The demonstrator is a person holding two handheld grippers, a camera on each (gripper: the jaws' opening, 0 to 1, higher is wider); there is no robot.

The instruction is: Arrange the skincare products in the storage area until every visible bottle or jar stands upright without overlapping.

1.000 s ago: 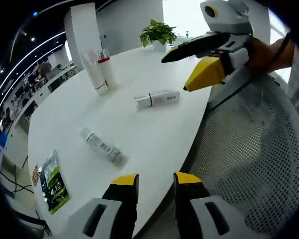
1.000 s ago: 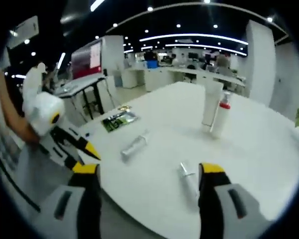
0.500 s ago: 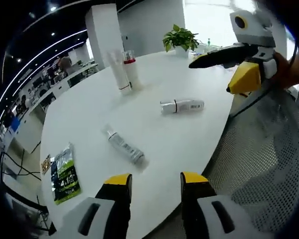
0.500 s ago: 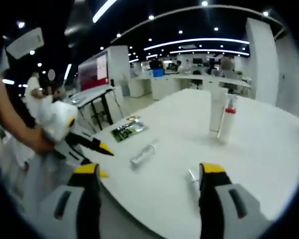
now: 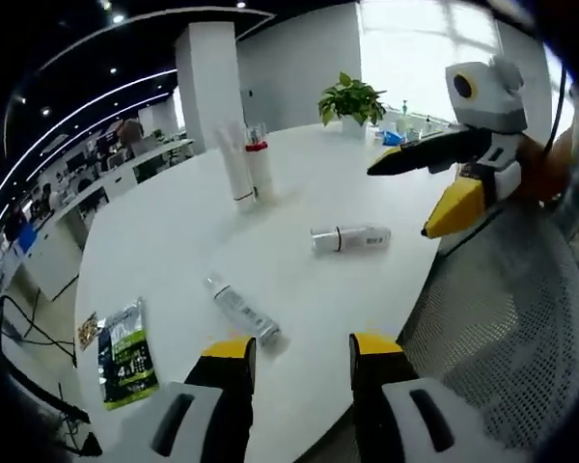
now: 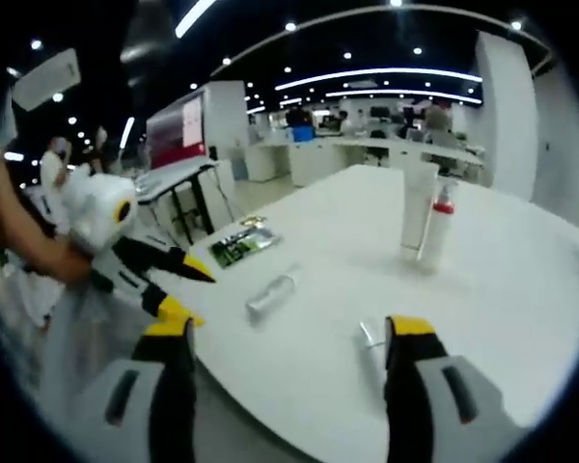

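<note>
White table (image 5: 174, 231) holds two tubes lying flat, one (image 5: 350, 238) ahead, one (image 5: 242, 310) nearer; two bottles (image 5: 248, 166) stand. Both our grippers (image 5: 296, 359) (image 6: 289, 338) hang released, empty. We should grip mid-body, then tip upright.

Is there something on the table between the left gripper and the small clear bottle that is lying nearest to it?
Nothing visible blocks it. The left gripper is open and the lying clear bottle sits just ahead on bare table. The green packet lies off to the side.

open office | white pillar (image 5: 208, 77) | ceiling light strips (image 6: 386, 72) | bright window (image 5: 415, 48)
</note>
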